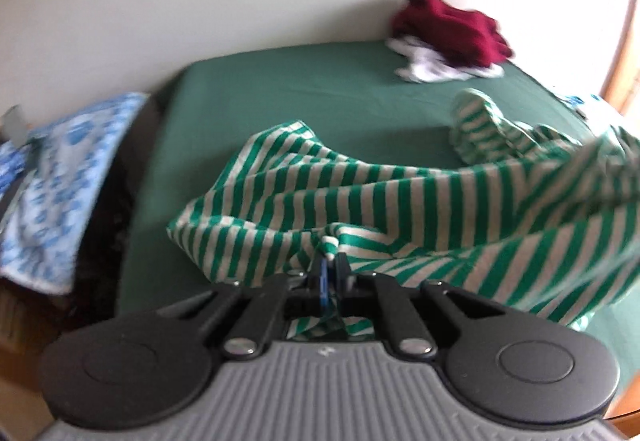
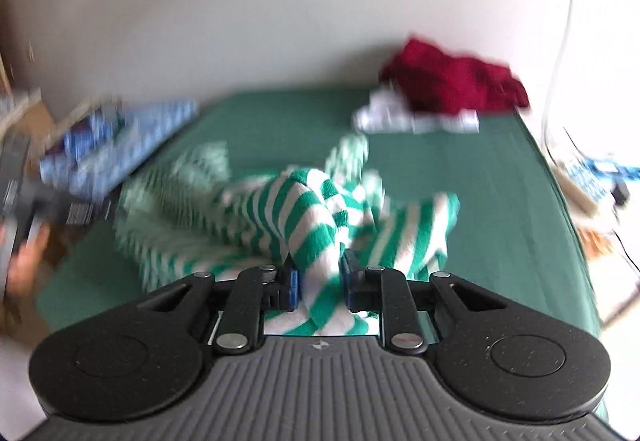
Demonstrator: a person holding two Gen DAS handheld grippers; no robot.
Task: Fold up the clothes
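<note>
A green-and-white striped garment (image 1: pixel 400 193) is stretched, crumpled, above the green bed sheet (image 1: pixel 280 97). My left gripper (image 1: pixel 330 261) is shut on a pinched edge of it, and the cloth runs off to the right. In the right wrist view the same striped garment (image 2: pixel 296 209) bunches up in front of my right gripper (image 2: pixel 320 273), which is shut on a thick fold of it. That view is blurred by motion. At its left edge a hand (image 2: pixel 24 261) holds the other gripper's dark body.
A dark red garment (image 1: pixel 452 29) lies on white clothes (image 1: pixel 436 67) at the bed's far right corner by the white wall. A blue-and-white patterned cloth (image 1: pixel 52 177) hangs off the bed's left side. Cables and clutter (image 2: pixel 592 181) sit to the right of the bed.
</note>
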